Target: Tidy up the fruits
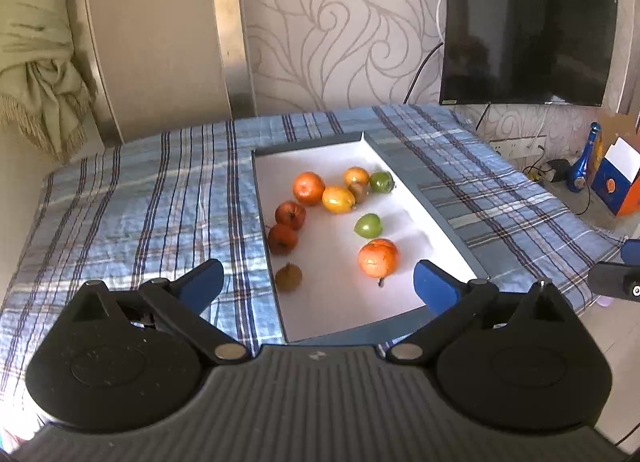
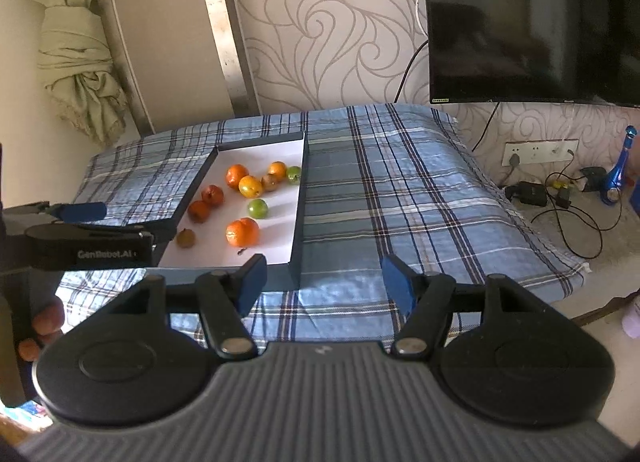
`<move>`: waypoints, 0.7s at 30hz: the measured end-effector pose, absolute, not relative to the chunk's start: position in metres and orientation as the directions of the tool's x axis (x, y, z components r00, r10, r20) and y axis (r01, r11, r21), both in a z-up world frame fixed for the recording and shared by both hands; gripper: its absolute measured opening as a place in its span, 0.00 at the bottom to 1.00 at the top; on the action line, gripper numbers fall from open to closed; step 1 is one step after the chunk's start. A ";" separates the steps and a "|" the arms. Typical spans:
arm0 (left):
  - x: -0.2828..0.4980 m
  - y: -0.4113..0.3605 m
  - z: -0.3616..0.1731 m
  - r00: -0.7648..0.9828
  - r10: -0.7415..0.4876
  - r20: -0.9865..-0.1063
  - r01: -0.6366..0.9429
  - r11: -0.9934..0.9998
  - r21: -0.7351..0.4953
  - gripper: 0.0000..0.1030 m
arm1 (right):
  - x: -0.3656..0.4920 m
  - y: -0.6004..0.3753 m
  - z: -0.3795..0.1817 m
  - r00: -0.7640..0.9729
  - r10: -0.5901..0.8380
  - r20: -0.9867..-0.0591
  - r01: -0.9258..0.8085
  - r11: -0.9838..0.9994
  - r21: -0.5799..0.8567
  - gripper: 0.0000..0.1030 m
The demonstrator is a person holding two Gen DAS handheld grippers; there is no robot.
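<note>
In the left wrist view, at the left of the frame, a knotted curtain (image 1: 38, 61) is seen; below it a blue plaid cloth (image 1: 132, 197) covers the desk. At centre a shallow white-lined tray (image 1: 404, 197) lies with its long axis running away toward the wall, and the fruits (image 1: 338, 217) are scattered loose inside it. The left tongs (image 1: 318, 288) are spread wide with nothing between them, straddling the tray's near end; the nearest orange fruit (image 1: 378, 258) lies just ahead, slightly right of their midline. The left hand is judged the nearer. At upper right a dark television (image 1: 528, 25) is mounted. In the right wrist view the right tongs (image 2: 322, 282) are likewise open and empty, over bare cloth, with the tray up and to the left.
</note>
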State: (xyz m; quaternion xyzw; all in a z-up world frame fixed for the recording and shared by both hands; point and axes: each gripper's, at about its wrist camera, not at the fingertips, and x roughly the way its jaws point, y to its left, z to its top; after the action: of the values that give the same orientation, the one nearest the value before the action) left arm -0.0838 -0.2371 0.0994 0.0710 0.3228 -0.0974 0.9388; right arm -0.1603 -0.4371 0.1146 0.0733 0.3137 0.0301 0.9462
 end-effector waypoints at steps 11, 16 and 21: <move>-0.081 -0.241 0.092 0.764 -0.133 -0.632 0.223 0.973 0.064 0.99 | -0.156 -0.436 0.113 0.784 0.104 -0.612 -0.031 0.991 0.129 0.64; -0.083 -0.245 0.092 0.766 -0.136 -0.628 0.228 0.971 0.067 0.99 | -0.158 -0.437 0.112 0.781 0.105 -0.616 -0.038 0.992 0.120 0.64; -0.085 -0.249 0.093 0.772 -0.132 -0.622 0.226 0.971 0.075 0.99 | -0.159 -0.442 0.111 0.782 0.103 -0.615 -0.024 0.991 0.135 0.64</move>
State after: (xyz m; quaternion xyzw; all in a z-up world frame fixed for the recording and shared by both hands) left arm -0.0853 -0.2489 0.0932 0.0727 0.3238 -0.0953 0.9385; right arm -0.1593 -0.4420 0.1108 0.0596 0.3284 0.0337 0.9420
